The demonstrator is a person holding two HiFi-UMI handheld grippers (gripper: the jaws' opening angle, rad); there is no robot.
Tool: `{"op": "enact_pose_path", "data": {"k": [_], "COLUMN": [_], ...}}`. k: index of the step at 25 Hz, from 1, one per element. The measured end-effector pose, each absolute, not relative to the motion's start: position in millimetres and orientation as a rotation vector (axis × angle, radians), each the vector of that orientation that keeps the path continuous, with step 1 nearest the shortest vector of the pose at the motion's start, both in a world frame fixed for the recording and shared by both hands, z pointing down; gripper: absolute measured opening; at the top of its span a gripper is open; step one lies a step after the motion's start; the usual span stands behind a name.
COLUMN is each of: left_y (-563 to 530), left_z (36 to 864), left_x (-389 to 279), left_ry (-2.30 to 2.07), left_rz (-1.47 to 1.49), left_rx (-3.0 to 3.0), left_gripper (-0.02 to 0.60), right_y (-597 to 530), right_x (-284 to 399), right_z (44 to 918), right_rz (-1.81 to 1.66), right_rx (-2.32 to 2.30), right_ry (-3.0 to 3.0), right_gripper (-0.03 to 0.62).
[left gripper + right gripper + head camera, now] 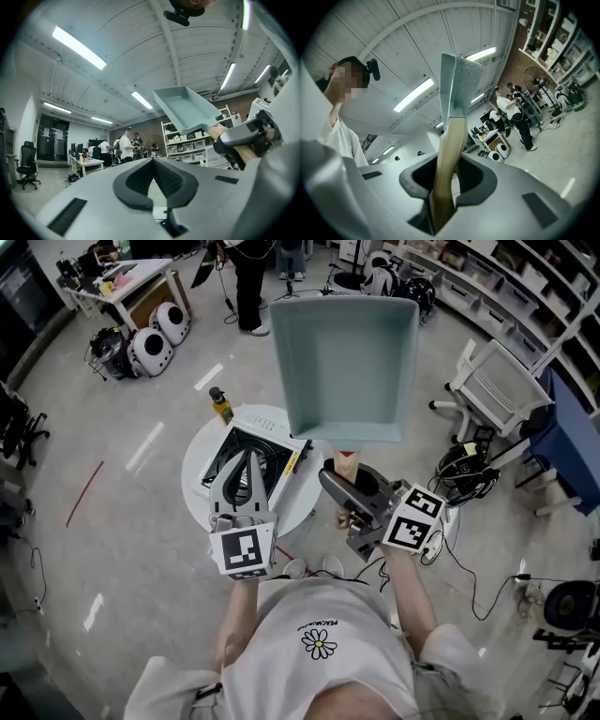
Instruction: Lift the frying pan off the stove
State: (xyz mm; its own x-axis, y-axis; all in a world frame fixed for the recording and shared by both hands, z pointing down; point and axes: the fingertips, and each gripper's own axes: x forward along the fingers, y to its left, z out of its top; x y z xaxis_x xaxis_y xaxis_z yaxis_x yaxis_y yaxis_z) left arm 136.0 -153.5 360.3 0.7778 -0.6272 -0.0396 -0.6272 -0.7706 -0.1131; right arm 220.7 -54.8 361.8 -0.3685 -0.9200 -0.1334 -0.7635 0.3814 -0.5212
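A square teal frying pan (345,360) hangs in the air, well above the black stove (274,454), with its open side toward me. My right gripper (351,486) is shut on the pan's wooden handle (347,462). In the right gripper view the handle (447,161) runs up between the jaws of that gripper (442,174) to the pan (457,86), seen edge-on. My left gripper (247,457) hovers over the stove, shut and holding nothing. The left gripper view shows its pads (161,176) meeting, with the pan (187,110) and the right gripper (247,136) up at the right.
The stove sits on a small round white table (199,457) with a yellow bottle (221,406) at its far edge. A white chair (495,382) and floor cables (464,563) lie to the right. People stand at a desk (131,279) far back.
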Motion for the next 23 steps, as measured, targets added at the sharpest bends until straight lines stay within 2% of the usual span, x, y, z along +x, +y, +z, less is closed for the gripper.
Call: {"op": "enact_pose_path", "data": {"k": [23], "left_y": [-152.8], "left_z": [355.4], "left_x": [134.8], "left_ry": [1.006], "left_rz": [-0.002], "left_rx": [-2.837], "left_gripper": [0.0], "right_y": [-52.6], "right_x": [225.6], "right_z": [355.0], "right_rz": [-0.512], "right_rx": [-1.437], "right_ry": [2.233], "right_gripper": [0.097]}}
